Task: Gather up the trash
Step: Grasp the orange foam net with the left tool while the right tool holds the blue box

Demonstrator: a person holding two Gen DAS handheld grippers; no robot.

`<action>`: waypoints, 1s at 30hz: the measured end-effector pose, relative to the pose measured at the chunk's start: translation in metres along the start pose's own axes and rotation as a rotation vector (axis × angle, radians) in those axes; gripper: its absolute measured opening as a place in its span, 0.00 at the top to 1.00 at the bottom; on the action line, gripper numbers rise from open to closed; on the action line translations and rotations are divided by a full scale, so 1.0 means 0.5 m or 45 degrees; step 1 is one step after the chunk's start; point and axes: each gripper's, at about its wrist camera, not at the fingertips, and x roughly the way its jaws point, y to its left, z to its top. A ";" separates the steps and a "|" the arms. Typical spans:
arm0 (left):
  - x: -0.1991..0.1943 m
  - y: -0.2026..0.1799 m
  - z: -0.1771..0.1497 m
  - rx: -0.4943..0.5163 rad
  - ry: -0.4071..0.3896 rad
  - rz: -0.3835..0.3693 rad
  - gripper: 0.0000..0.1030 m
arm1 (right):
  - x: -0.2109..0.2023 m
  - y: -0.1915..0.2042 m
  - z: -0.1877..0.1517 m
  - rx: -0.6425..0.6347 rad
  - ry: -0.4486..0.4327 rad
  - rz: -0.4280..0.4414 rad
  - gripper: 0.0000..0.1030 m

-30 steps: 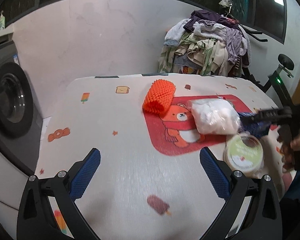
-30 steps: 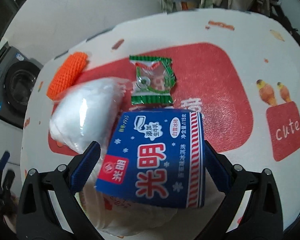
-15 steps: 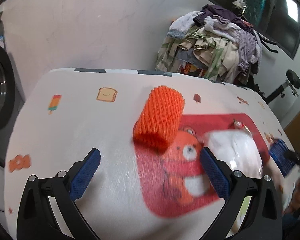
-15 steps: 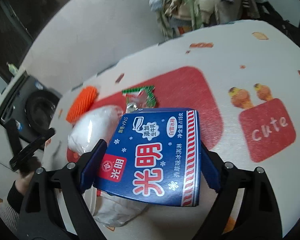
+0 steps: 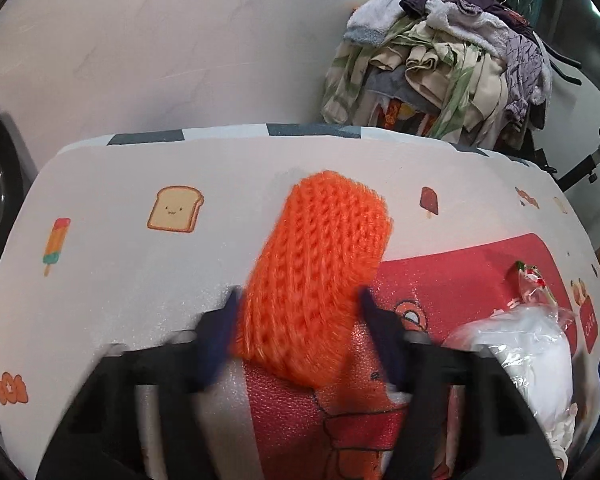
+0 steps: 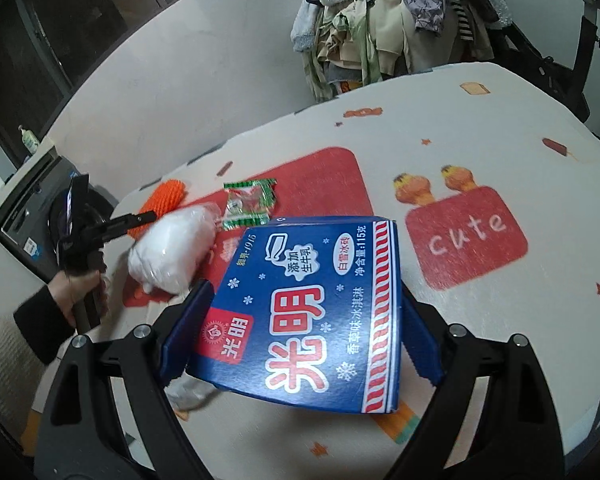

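**Two pieces in the fingers, three still lying loose**

The left gripper (image 5: 298, 320) has just been closing, and its blurred dark fingers (image 5: 222, 330) now stand against either flank of the orange foam net sleeve (image 5: 316, 276), which lies between them where the white part of the worktop (image 5: 112, 280) meets its red bear print. The pads look to touch the mesh, but the blur leaves it unclear whether they already press it firmly; the sleeve appears to rest on the worktop, not lifted.

The right gripper (image 6: 302, 320) holds its fingers (image 6: 188, 328) wide, clamped on the two sides of the blue ice-cream carton (image 6: 300, 312), which is carried clear above the surface. So one item is in hand and a second is being taken.

Further out, uncollected trash remains: a clear plastic bag of white stuffing (image 6: 172, 248) just beside the sleeve, a green-and-red candy wrapper (image 6: 250, 204) touching that bag's far side, and a crumpled white scrap (image 6: 188, 394) showing under the carton. From the right wrist view the person's left hand (image 6: 74, 284) grips the other tool's handle near the worktop's edge.

No bin or bag for the trash shows in either view, so nothing can be counted as disposed of. I judge the task to be at an early-to-middle stage.
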 end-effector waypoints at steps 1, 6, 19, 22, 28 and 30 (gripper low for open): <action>-0.009 -0.001 -0.002 0.008 -0.022 0.007 0.64 | -0.001 -0.001 -0.003 -0.006 0.000 -0.006 0.17; -0.059 -0.006 -0.025 0.082 -0.040 -0.007 0.70 | -0.014 0.002 -0.012 -0.016 -0.012 0.002 0.17; -0.305 -0.029 -0.179 0.103 -0.136 -0.178 0.72 | -0.092 0.075 -0.060 -0.087 -0.027 0.068 0.17; -0.361 -0.047 -0.233 0.132 -0.147 -0.190 0.72 | -0.115 0.089 -0.080 -0.107 -0.033 0.076 0.17; -0.458 -0.085 -0.358 0.198 -0.151 -0.215 0.72 | -0.154 0.108 -0.123 -0.133 -0.033 0.090 0.17; -0.480 -0.095 -0.393 0.214 -0.153 -0.226 0.72 | -0.166 0.114 -0.135 -0.141 -0.036 0.097 0.17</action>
